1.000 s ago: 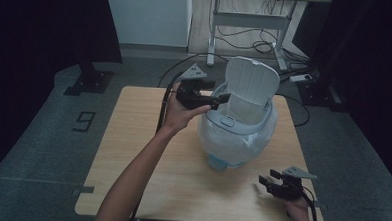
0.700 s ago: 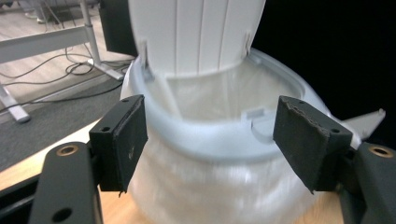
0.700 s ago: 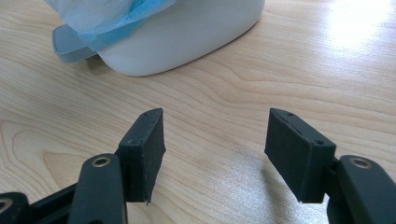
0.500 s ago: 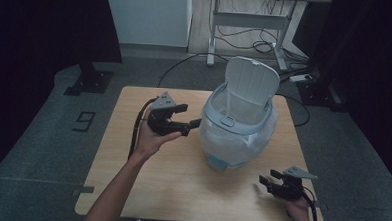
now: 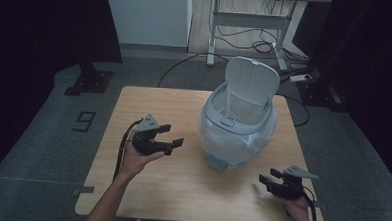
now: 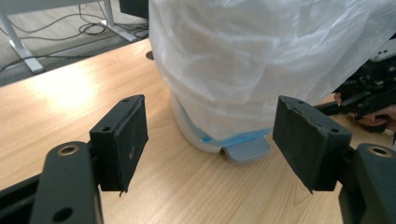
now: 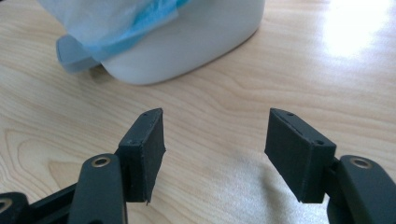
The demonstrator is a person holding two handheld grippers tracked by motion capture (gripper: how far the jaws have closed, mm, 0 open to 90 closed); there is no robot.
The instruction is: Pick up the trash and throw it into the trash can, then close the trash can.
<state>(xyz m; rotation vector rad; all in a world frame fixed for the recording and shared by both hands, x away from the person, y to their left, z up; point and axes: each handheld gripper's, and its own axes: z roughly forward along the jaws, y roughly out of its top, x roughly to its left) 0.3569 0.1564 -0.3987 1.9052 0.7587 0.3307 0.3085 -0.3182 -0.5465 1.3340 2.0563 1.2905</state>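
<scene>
Centrally on the wooden desk point(image 5: 145, 188): one white lidded bin point(image 5: 238, 122), lid point(image 5: 250, 85) raised upright, clear plastic liner point(image 5: 232, 142) draped over its rim. Left claw point(image 5: 168, 143), released, nothing between its jaws, held just left of the bin. Right claw point(image 5: 266, 181), likewise released and empty, low over the desk's near right corner. Left gripper view adds the grey foot pedal point(image 6: 246, 150) and a blue band point(image 6: 238, 137) under the liner; the far claw shows at its right edge. Right gripper view gives the bin's bare white base point(image 7: 187, 42) and that pedal from the other side.
</scene>
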